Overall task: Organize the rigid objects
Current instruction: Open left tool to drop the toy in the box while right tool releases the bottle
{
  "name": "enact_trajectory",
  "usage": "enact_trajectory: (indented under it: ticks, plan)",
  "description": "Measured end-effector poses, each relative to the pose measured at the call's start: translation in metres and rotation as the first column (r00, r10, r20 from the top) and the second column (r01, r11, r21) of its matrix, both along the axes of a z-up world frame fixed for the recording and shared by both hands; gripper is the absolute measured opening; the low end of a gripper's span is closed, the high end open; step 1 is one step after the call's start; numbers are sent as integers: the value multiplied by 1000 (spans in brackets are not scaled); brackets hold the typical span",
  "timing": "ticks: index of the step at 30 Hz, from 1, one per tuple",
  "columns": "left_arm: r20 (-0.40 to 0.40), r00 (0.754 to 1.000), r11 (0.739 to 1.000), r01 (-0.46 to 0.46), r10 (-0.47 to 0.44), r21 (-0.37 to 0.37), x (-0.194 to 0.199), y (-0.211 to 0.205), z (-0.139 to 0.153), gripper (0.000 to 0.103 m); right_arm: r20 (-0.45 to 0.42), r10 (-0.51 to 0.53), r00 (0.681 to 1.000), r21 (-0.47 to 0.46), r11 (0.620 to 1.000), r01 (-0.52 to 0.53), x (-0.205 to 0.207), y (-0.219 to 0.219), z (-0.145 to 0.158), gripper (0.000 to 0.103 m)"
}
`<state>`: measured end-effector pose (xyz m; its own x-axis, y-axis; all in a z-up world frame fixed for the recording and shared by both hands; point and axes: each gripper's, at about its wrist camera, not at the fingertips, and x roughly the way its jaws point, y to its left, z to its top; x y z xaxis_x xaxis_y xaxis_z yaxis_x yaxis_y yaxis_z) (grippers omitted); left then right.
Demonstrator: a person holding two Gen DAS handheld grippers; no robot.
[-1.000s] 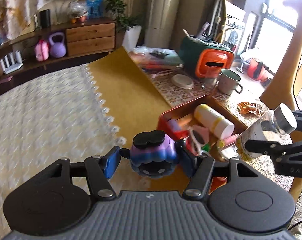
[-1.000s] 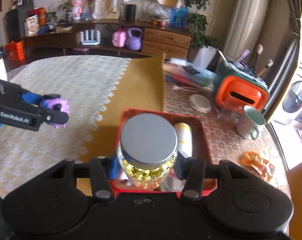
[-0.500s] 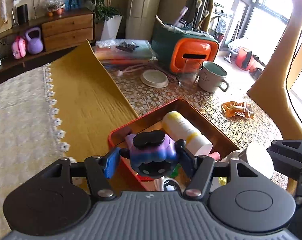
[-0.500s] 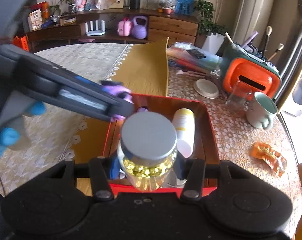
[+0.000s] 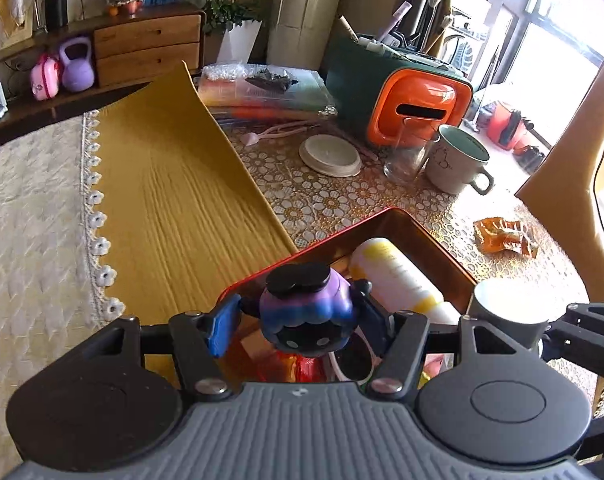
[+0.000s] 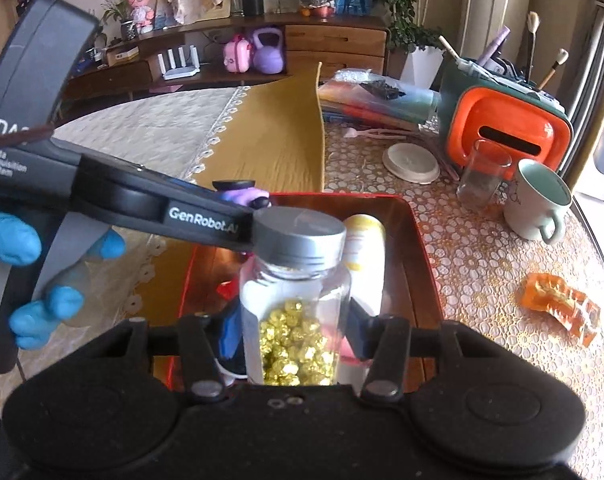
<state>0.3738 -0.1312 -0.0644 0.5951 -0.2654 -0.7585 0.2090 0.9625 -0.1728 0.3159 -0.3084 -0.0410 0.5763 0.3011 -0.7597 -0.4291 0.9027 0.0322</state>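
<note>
My left gripper (image 5: 302, 324) is shut on a purple and blue toy figure (image 5: 306, 312) with a black cap, held just above the near left part of the red tray (image 5: 430, 232). In the right wrist view the left gripper's fingers (image 6: 206, 216) cross in from the left with the toy (image 6: 242, 194) at the tip. My right gripper (image 6: 292, 336) is shut on a clear jar (image 6: 294, 320) of gold pieces with a grey lid, over the tray (image 6: 422, 248). A white and yellow bottle (image 5: 398, 276) lies in the tray beside several small items.
On the patterned cloth beyond the tray stand a mug (image 5: 458, 160), a glass (image 5: 406, 156), a white lid (image 5: 330, 156) and an orange and green box (image 5: 406, 96). An orange wrapper (image 5: 506, 236) lies to the right. A blue-gloved hand (image 6: 34, 276) holds the left gripper.
The left gripper has carried the toy rightward and down from over the yellow mat to above the tray. The right gripper has sunk a little and tilted the jar more upright.
</note>
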Motion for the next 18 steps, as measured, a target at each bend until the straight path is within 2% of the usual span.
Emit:
enact_trajectory:
  ticks: [7,11,14,16,18]
  plan:
    - [43,997,998,58,-58,-10,-8,-4,-15,63,-51,-68,996,62,996,71,10,-10,-6,50]
    - [35,997,998,63,-62,-22,-9,-7,-19,64,-56,-83,995,72,994,87,10,-11,-8,51]
    - [29,997,997,68,-67,-31,-9,-6,-19,63,-69,-90,993,110,989,98,10,-15,-6,61]
    - [27,997,997,72,-71,-29,-11,-7,-18,64,-54,-99,994,104,989,104,8,-15,-4,69]
    - [29,997,997,66,-65,-42,-13,-5,-14,69,-43,-100,994,97,990,104,6,-14,-2,69]
